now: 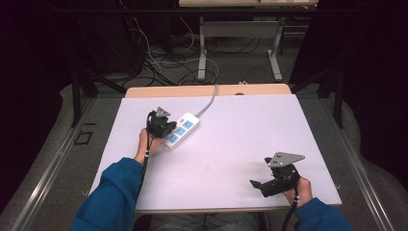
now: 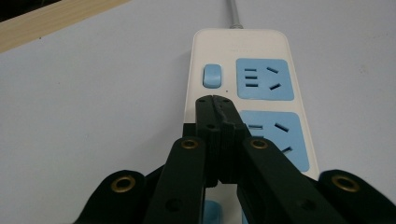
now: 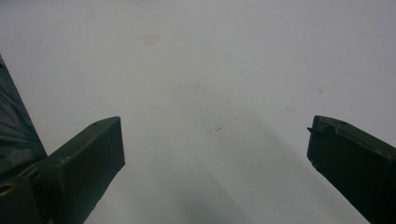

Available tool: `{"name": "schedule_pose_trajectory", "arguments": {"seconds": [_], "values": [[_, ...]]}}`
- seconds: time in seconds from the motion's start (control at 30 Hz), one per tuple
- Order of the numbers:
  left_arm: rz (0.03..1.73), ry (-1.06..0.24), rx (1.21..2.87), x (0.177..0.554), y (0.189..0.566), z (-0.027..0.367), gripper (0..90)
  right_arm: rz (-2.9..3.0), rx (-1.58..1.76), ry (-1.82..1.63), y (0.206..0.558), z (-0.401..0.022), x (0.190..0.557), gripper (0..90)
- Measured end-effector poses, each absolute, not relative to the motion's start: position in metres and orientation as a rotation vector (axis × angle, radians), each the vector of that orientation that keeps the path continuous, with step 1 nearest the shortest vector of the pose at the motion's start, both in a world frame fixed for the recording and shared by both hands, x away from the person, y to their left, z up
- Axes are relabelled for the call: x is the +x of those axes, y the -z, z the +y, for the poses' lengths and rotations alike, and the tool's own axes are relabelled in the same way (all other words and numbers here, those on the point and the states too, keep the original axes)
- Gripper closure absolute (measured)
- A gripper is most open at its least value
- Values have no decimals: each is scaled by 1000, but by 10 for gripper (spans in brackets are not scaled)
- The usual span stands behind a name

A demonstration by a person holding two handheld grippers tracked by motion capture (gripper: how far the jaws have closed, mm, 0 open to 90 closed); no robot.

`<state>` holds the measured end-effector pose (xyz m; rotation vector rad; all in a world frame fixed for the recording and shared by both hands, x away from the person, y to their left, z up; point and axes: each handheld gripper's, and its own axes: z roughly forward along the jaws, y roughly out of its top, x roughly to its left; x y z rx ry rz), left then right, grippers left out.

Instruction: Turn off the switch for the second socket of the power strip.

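A white power strip [image 1: 181,130] with blue sockets lies on the white table top, left of centre, its grey cable [image 1: 208,102] running to the far edge. My left gripper [image 1: 166,129] hovers right over the strip's near part. In the left gripper view its jaws are pressed together, the left gripper [image 2: 215,100] tips just below the blue switch [image 2: 211,75] on the power strip [image 2: 243,44], with nothing between them. My right gripper [image 1: 255,184] rests low at the near right of the table, jaws wide apart. In the right gripper view the right gripper [image 3: 215,126] spans bare table.
The white table top [image 1: 240,130] has a wooden strip [image 1: 192,90] along its far edge. Beyond it are metal table legs [image 1: 202,53] and loose cables [image 1: 159,67] on the floor. Blue sleeves [image 1: 110,197] enter from the bottom.
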<state>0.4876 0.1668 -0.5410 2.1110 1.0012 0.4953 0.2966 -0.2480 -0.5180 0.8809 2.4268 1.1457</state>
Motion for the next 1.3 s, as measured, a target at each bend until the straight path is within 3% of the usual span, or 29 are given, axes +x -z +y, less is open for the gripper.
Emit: {"name": "schedule_pose_trajectory", "arguments": {"seconds": [1.3], "values": [[1000,-486,2114,487,541,167,900,2432,872,-1143,518,-248,296,41]]}}
